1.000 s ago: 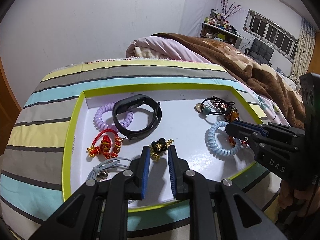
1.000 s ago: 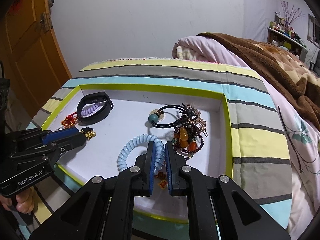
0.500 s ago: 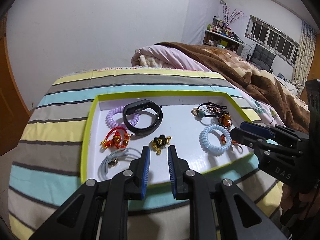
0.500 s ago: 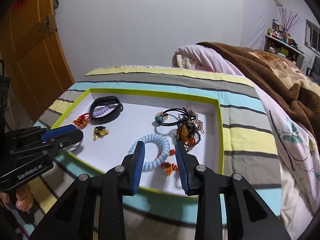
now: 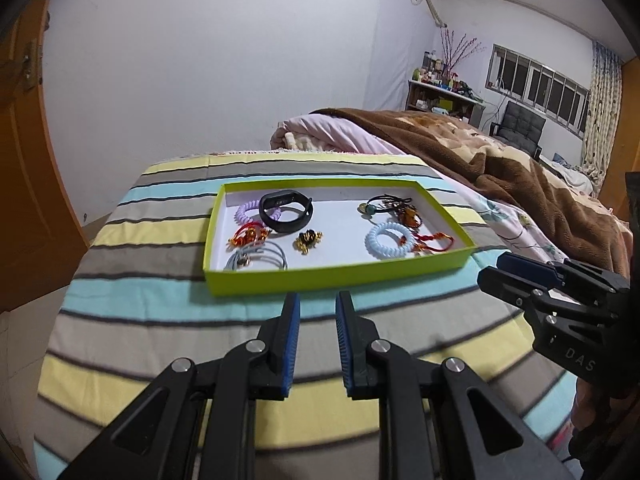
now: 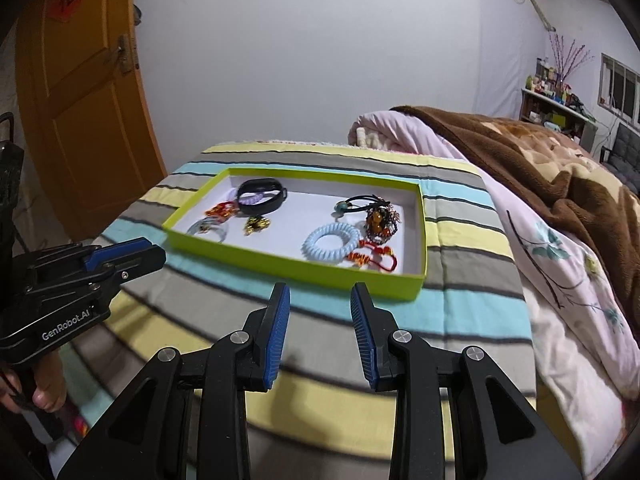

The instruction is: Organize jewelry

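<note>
A lime-green tray with a white floor lies on the striped bedspread. In it lie a black wristband, a purple coil tie, a red charm bracelet, a grey hair tie, a gold charm, a light-blue coil tie, a beaded bracelet and a red cord. My left gripper is open and empty, in front of the tray. My right gripper is open and empty, also in front of the tray.
A brown blanket and pink quilt lie on the bed behind and right of the tray. An orange door stands at the left. A shelf and windows are far back right.
Both grippers have pulled back out of the tray to a spot in front of it. The right gripper has opened wider, leaving the light-blue coil tie in the tray.
</note>
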Motion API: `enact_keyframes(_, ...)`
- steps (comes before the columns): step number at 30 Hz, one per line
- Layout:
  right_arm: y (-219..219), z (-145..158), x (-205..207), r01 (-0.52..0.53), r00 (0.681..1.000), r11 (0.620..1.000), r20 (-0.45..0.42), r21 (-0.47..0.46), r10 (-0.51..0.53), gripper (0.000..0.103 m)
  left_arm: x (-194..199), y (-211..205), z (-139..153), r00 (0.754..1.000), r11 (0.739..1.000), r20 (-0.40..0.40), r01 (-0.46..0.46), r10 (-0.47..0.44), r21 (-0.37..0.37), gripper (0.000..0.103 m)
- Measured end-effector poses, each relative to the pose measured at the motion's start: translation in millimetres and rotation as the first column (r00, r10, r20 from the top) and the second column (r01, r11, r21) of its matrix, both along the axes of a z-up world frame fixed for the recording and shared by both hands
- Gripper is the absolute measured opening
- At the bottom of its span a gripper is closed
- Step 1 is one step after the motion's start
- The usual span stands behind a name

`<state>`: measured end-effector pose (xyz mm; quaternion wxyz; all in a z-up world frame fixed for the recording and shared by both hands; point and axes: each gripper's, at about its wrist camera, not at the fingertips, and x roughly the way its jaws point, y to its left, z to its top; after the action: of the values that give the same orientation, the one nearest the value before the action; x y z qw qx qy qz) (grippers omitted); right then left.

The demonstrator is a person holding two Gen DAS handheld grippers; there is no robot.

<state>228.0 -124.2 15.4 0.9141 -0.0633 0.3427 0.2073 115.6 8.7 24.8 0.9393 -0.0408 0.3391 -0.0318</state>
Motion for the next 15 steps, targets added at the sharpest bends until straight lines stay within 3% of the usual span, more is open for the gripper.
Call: enact_keyframes(15, -15, 8, -72, 0.010, 0.999, 1.000, 0.031, 0.001, -0.010, 0.033, -69, -5, 4, 0.998, 0.999, 0.035, -0.051, 0.051, 0.012, 0.019)
